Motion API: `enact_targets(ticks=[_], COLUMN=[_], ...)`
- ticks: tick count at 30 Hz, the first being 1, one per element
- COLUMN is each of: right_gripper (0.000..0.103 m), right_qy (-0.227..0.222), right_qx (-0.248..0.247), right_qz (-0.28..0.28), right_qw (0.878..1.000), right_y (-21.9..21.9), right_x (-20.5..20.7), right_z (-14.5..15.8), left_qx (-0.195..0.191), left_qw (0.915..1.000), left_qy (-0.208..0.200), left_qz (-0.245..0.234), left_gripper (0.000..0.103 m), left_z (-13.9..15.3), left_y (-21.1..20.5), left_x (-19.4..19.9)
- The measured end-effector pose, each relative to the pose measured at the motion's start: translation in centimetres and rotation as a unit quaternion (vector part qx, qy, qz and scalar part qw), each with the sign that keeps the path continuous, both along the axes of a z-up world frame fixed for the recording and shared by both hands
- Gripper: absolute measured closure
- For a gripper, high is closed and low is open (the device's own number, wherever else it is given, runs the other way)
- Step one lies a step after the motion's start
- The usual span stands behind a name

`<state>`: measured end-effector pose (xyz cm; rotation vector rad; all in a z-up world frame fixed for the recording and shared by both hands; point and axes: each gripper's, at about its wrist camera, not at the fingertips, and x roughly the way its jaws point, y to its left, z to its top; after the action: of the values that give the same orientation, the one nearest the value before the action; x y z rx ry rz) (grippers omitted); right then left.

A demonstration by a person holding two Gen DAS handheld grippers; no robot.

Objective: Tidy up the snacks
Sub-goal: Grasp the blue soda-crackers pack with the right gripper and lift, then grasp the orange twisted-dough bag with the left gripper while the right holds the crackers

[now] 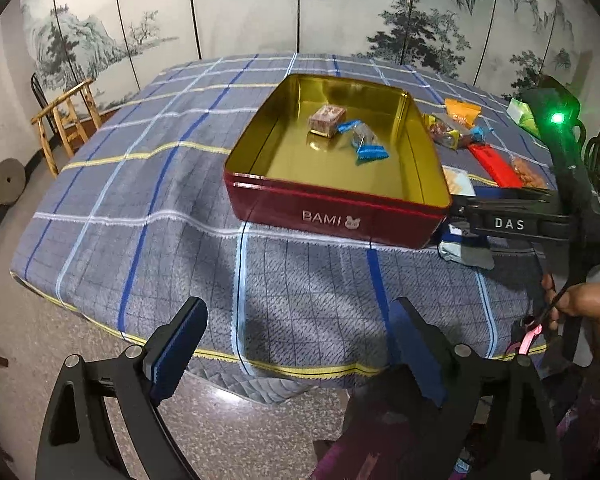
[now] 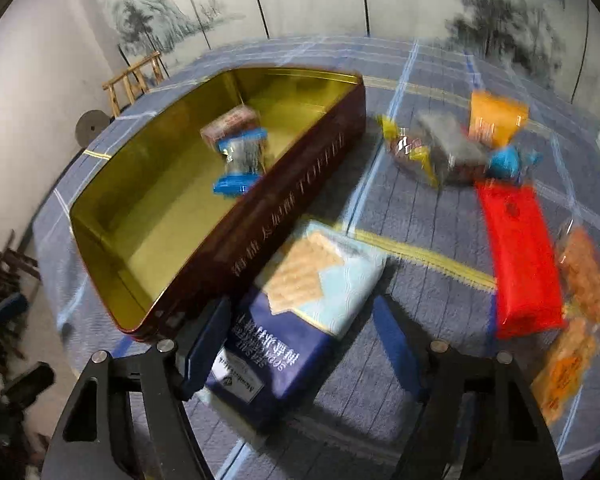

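Two snacks (image 1: 346, 134) in red tin (image 1: 332, 210); cracker pack (image 2: 300, 304) between right hand-held gripper (image 2: 300, 344) fingers.

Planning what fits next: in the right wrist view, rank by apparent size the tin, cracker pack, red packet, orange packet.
1. tin
2. cracker pack, though nearness inflates it
3. red packet
4. orange packet, farthest, so unsure

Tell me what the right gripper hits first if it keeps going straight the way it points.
Most likely the soda cracker packet: it already lies between the open jaws of the right gripper, beside the red tin. The view is motion-blurred, so depth is uncertain; the left finger might graze the tin's wall.
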<state>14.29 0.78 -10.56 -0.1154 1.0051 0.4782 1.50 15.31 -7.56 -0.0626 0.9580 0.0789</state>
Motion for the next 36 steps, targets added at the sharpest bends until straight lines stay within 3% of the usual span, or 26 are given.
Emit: enact_targets(ticks=[4,11,16,19,21,22,24,27,31,36], right_gripper=[0.030,0.035,0.015,0.011,0.021,0.040,0.051,0.051,0.051,0.051], right_qy=[0.005,0.042,0.037,0.014,-0.012,-0.018,-0.012,-0.029,-0.044,-0.065], right_qx=[-0.007,-0.010,-0.026,-0.053,-0.077,-0.071,-0.067,-0.030,0.023,0.012], right_qz=[0.003,-0.007,-0.016,-0.005,0.020,0.028,0.036,0.045,-0.013,-0.128], right_qw=[1.000,0.999,0.999,0.998,0.997,0.997,0.997,0.998,0.999,0.990], right_y=[-0.3,-4.6,-3.4,-2.0,-1.5,-1.7,-2.7,-5.2,-11.5,-21.8], right_x=[-0.2,-1.5,-1.5,-2.0,-2.7,-2.9,-2.9,-4.7,-6.6,-5.9], right_z=[0.0,0.5,0.2,-0.2,-0.4,-0.3,0.2,2.2,5.4,6.6], left_qx=[-0.009,-0.013,0.003,0.022,0.026,0.026,0.030,0.046,0.050,-0.029], left_qw=[0.9999,0.9999,0.9996,0.9990,0.9988,0.9986,0.9979,0.9957,0.9913,0.9815], left_qy=[0.005,0.002,-0.002,-0.008,-0.008,-0.009,-0.012,-0.023,-0.033,-0.031], left_qz=[0.004,-0.007,-0.029,-0.037,-0.041,-0.045,-0.055,-0.078,-0.117,-0.187], left_gripper=[0.013,0.012,0.012,0.012,0.012,0.012,0.012,0.012,0.012,0.012], left_z=[0.0,0.2,0.7,1.1,1.3,1.4,1.7,2.4,3.2,4.4], left_y=[0.2,-0.7,-2.5,-3.4,-3.8,-4.1,-4.8,-6.5,-9.2,-12.5], left_x=[0.0,0.0,-0.1,-0.2,-0.1,0.0,0.1,0.2,1.0,3.0])
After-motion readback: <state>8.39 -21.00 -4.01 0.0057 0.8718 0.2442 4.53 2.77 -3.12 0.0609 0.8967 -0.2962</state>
